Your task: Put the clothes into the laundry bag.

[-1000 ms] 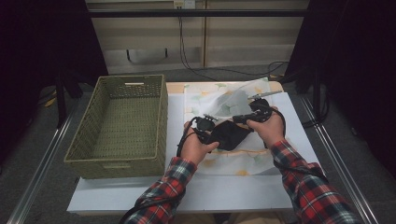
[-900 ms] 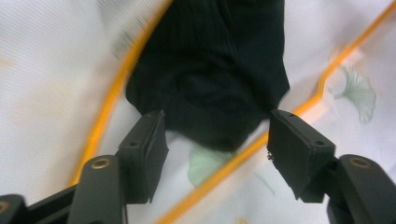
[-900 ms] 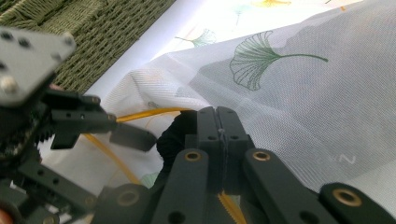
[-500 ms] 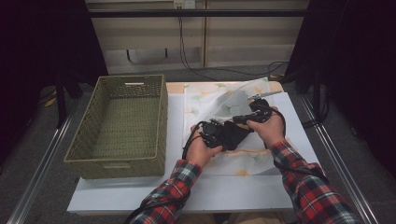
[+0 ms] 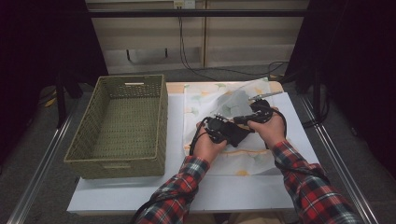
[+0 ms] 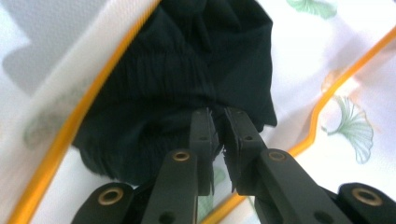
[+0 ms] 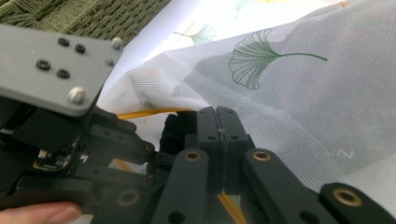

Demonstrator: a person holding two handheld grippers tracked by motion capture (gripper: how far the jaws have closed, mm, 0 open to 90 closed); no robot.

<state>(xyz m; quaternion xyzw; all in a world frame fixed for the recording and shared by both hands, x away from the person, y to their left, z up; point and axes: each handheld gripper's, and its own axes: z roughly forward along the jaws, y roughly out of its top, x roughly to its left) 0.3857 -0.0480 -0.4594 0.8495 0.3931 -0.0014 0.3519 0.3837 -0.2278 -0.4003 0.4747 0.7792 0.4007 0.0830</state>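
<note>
Black fabric, a bunched dark garment (image 5: 237, 134), lay at the mouth of a white mesh bag (image 5: 224, 100) printed with green ginkgo leaves and edged with an orange zip; the bag rested on the white table (image 5: 187, 186), just right of an olive woven basket (image 5: 116, 126); the basket stood apart from the bag, with a strip of bare table between them.

In the high view the left gripper (image 5: 229, 130) sat over the near left part of the garment, held by a hand in a red plaid sleeve; in the left gripper view its jaws had just been closing and stood almost together, a narrow slit between the pads, with the gathered hem of the garment (image 6: 187, 84) at their tips; whether the pads truly pinched the cloth could not be told.

The right gripper (image 5: 242, 120) sat on the far right side of the garment in the high view; in the right gripper view its jaws were pressed flat together on the orange zip edge of the mesh bag (image 7: 280, 93), whose sheer panel rose up beside them; the left gripper (image 7: 70, 154), with its grey plate, sat just to their left in that view, and a corner of the basket (image 7: 84, 14) showed beyond.
</note>
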